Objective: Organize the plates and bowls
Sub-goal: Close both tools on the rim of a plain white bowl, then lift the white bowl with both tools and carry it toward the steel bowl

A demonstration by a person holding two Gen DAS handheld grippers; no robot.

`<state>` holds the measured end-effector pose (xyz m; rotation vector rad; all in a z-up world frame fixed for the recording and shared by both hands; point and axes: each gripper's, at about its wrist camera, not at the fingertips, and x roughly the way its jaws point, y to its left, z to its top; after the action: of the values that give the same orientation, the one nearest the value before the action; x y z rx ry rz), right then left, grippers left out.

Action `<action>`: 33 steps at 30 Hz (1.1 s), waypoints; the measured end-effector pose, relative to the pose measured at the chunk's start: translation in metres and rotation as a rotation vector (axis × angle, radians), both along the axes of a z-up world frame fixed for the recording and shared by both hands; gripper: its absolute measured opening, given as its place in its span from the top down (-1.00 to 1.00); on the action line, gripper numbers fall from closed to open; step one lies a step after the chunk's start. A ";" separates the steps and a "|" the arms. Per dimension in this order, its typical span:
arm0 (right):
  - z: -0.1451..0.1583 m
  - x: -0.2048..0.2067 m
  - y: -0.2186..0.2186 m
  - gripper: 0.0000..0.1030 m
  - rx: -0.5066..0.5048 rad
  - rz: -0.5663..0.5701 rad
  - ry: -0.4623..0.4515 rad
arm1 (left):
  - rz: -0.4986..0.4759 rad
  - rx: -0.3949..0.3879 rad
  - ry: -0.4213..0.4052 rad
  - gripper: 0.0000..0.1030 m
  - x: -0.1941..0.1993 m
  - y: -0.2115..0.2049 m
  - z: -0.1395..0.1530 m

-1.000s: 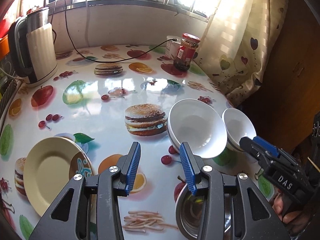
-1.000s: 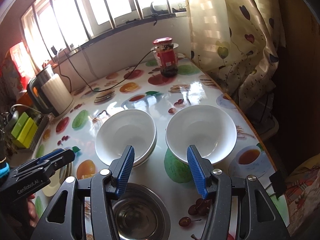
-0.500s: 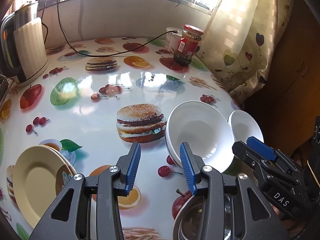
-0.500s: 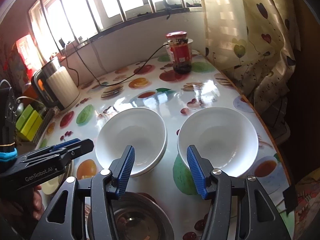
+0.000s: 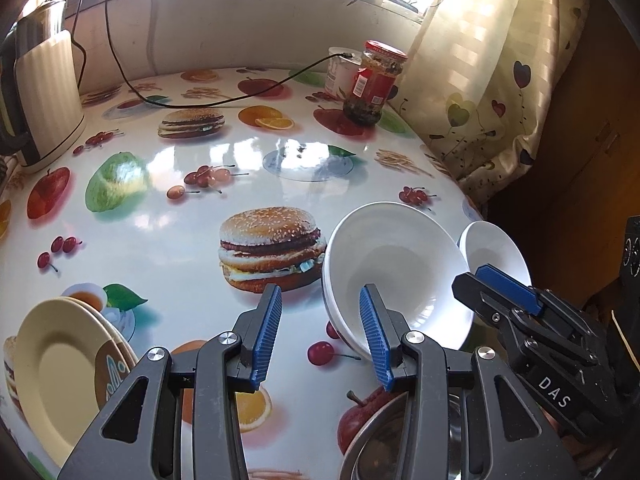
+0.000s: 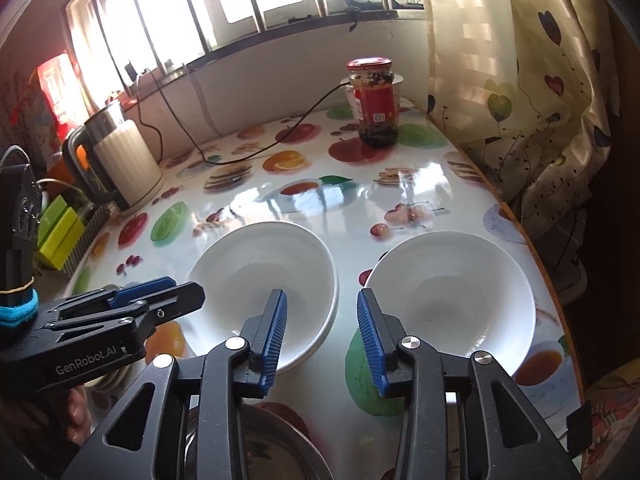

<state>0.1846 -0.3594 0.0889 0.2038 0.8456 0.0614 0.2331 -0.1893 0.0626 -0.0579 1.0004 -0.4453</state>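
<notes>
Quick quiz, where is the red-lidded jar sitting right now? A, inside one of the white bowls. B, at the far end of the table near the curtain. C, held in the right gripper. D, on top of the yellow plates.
B: the jar stands upright at the far end of the table, beside the curtain, well beyond both white bowls.

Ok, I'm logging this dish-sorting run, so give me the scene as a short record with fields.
left gripper: open, holds nothing, above the table
right gripper: open, holds nothing
stacked white bowls: at least two nested, left of the single bowl
single white bowl: alone, near the table's right edge
metal bowl: nearest, below the right gripper
yellow plates: stacked, at the table's left
table: glossy food-print cover
others: kettle, jar
</notes>
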 end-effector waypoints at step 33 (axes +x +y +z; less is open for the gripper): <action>-0.015 0.013 0.005 0.69 -0.019 0.006 0.035 | -0.032 0.021 0.010 0.49 0.004 -0.011 -0.011</action>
<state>0.1976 -0.3542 0.0737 0.1851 0.8811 0.0558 0.2373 -0.2002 0.0516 -0.0252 1.0165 -0.4635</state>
